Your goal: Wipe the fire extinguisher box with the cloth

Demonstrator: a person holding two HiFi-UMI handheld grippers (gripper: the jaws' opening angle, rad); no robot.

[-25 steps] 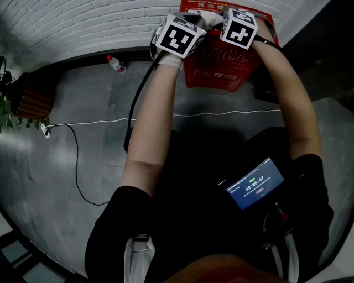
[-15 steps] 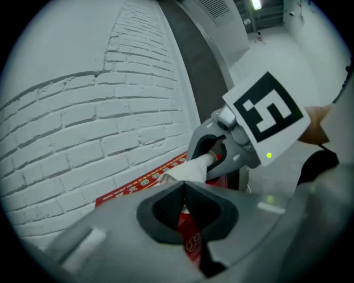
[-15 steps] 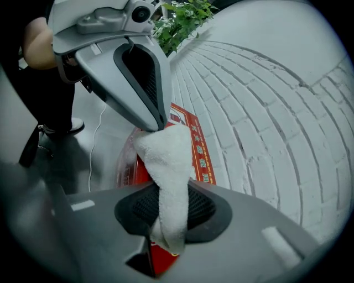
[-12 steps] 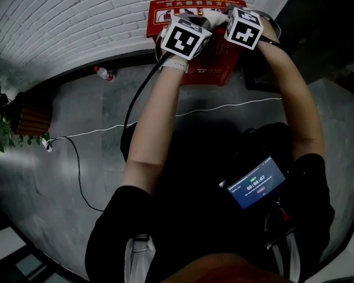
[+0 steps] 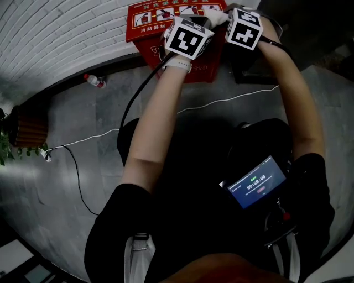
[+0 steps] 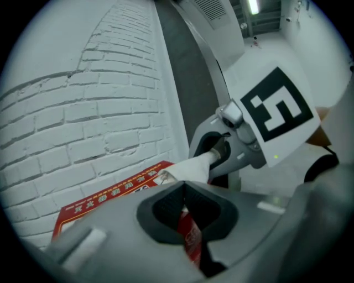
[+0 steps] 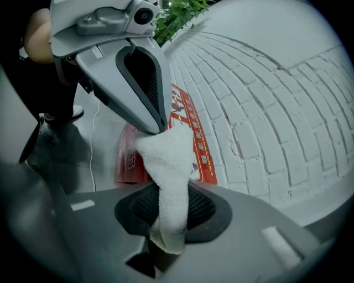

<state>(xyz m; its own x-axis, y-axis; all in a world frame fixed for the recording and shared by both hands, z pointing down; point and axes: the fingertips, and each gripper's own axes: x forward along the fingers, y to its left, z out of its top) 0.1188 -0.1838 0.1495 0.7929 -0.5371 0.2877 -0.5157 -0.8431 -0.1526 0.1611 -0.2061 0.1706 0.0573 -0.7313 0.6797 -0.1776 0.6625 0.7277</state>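
The fire extinguisher box [image 5: 146, 22] stands on the floor [image 5: 83, 143], along the edge where it meets the white brick wall [image 5: 66, 27]. In the head view it sits further left than 1 s ago, and more of its labelled top face shows. A bottle [image 5: 94, 81] at the same floor edge has also shifted left in the picture. The left gripper [image 5: 203, 22] and right gripper [image 5: 227, 15] remain close together over the box, with the white cloth [image 5: 217, 17] between them.

In the left gripper view, that gripper's 2 jaws meet at their tips on 1 end of the cloth [image 6: 191, 164]. The cloth runs across to the right gripper [image 6: 221, 148]. The red box [image 6: 110, 193] lies beyond and below the tips, against the wall. I cannot tell whether anything touches it.

In the right gripper view, the jaws are clamped on the cloth [image 7: 168, 182], which passes between them and rises to the left gripper's [image 7: 159, 128] closed tips. The box [image 7: 193, 138] lies behind the cloth, at the foot of the wall.
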